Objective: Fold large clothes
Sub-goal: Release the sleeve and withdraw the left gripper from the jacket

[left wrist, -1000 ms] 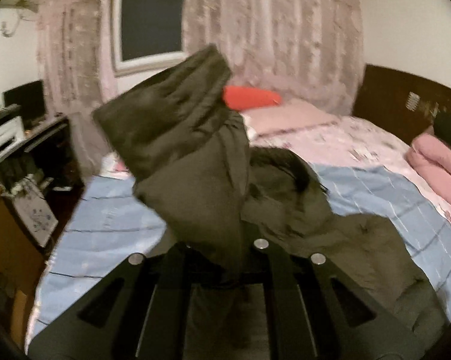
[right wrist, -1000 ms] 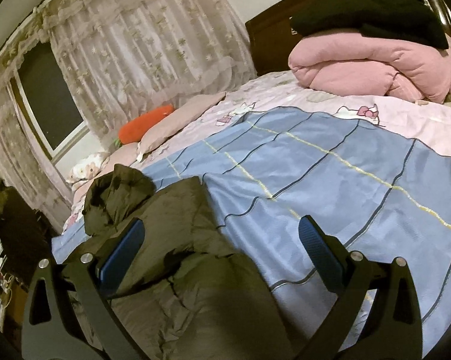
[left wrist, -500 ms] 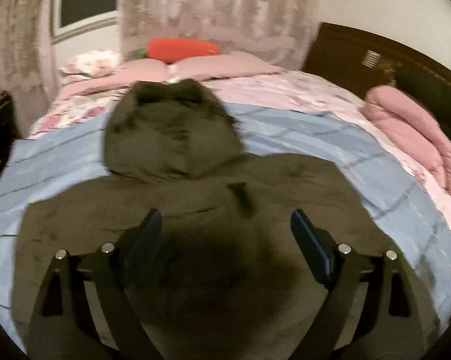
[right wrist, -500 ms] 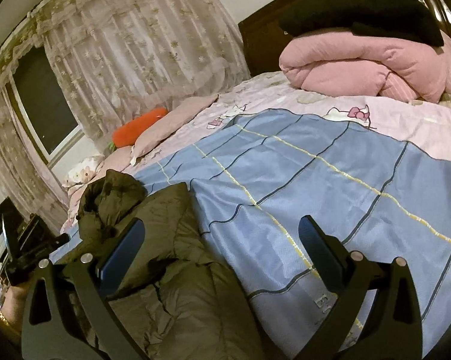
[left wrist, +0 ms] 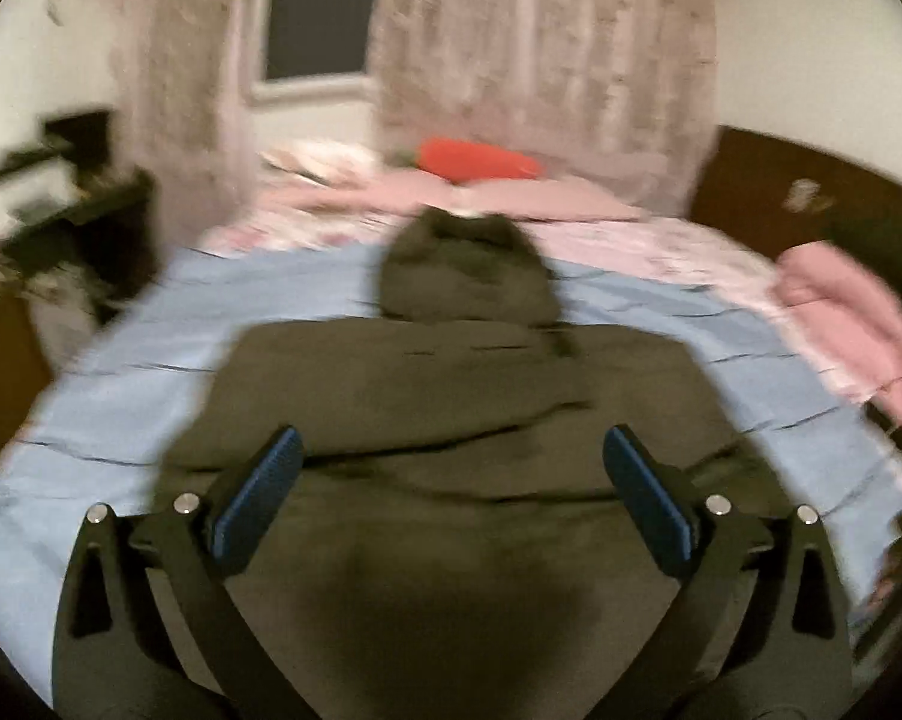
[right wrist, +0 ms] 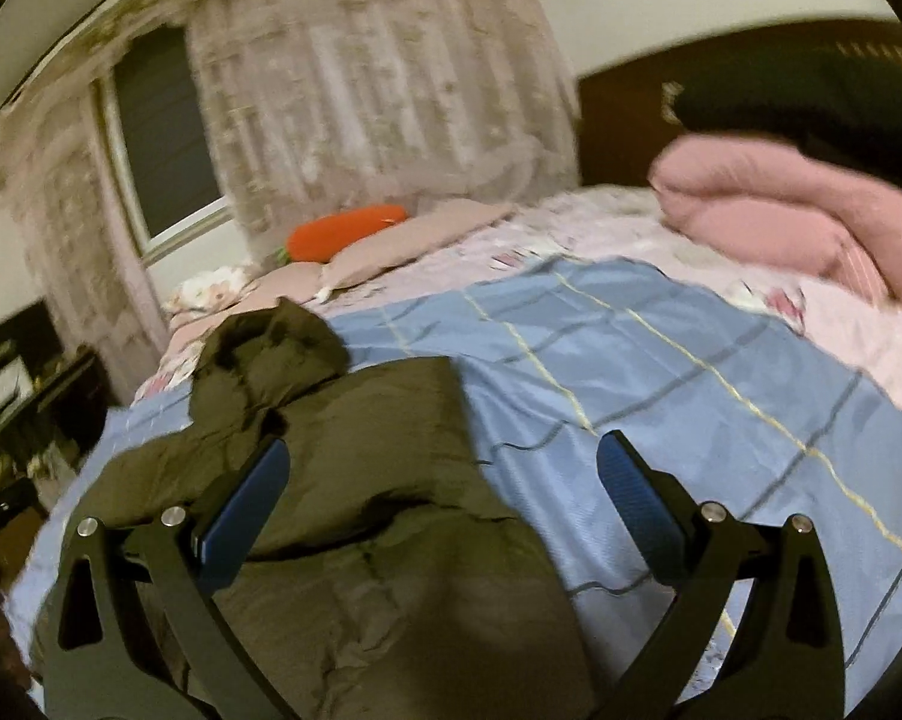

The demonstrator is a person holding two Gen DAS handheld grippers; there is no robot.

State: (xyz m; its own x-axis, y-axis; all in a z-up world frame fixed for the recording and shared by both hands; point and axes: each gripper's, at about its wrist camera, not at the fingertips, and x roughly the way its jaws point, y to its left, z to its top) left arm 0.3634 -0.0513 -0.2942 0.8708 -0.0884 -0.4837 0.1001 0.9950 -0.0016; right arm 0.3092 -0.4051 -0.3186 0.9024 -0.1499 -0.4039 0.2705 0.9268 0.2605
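Observation:
A dark olive padded jacket (left wrist: 451,408) lies spread on the bed's blue checked sheet (left wrist: 151,372), its hood (left wrist: 463,276) pointing toward the pillows. My left gripper (left wrist: 451,441) hovers over the jacket's body. Its jaws are opening wide, and nothing is pinched between the blue pads. In the right wrist view the jacket (right wrist: 391,588) fills the lower left, hood (right wrist: 271,348) crumpled at the far end. My right gripper (right wrist: 445,447) stands open above the jacket's right edge, where it meets the sheet (right wrist: 661,390), gripping nothing. Both views are blurred.
A folded pink duvet (right wrist: 781,222) with a black garment (right wrist: 811,108) on top sits at the right by the dark headboard (left wrist: 781,180). An orange carrot-shaped pillow (left wrist: 481,159) and pink pillows lie at the far side. A cluttered desk (left wrist: 61,210) stands left of the bed.
My left gripper let go of the jacket part it held up, opened wide and pulled back; the jacket now lies flat. My right gripper rolled and shifted over the jacket's edge.

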